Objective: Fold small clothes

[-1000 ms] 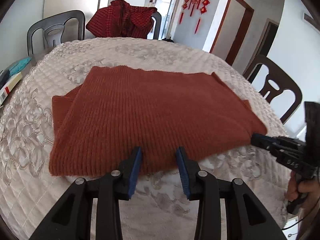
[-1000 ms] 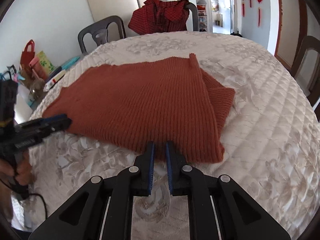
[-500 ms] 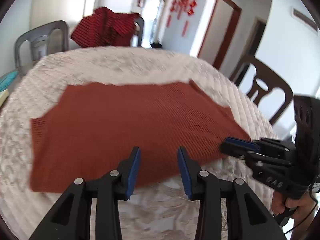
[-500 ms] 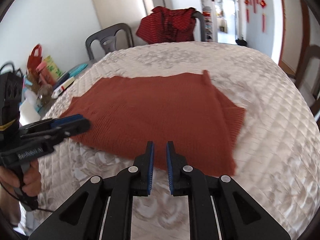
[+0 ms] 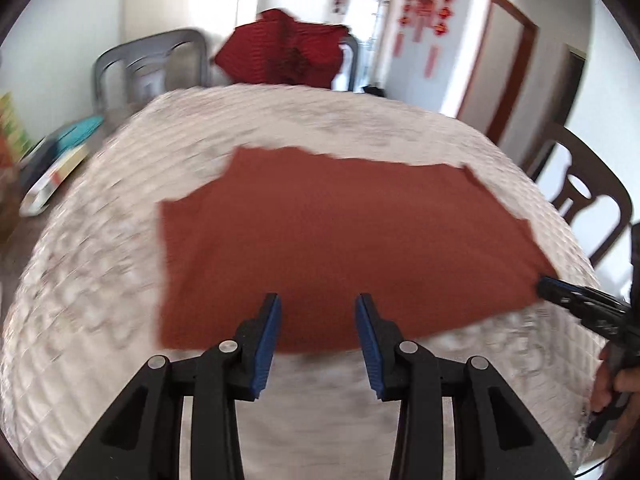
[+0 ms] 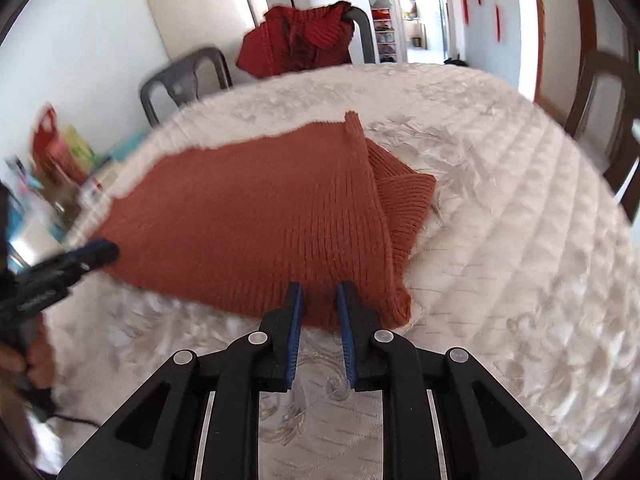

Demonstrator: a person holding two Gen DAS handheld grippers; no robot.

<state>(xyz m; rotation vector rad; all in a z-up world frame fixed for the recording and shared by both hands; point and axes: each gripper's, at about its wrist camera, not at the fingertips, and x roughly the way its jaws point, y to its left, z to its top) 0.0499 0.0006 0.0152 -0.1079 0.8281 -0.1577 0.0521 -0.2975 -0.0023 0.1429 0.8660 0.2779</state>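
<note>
currently the rust sweater (image 5: pixel 340 248) lies flat on the quilted table cover (image 5: pixel 100 280), its near hem just ahead of both sets of jaws. left gripper (image 5: pixel 318 312): jaws apart, nothing between them. right gripper (image 6: pixel 319 300): jaws narrowly apart and opening over the hem, not pressing it.

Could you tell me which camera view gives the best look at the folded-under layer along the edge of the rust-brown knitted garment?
The right wrist view. There the rust-brown knitted garment is fairly sharp, and the folded-under layer pokes out along its right edge with ribs visible. The left wrist view is motion-blurred: the garment reads as one flat patch, the layer barely distinguishable.
</note>
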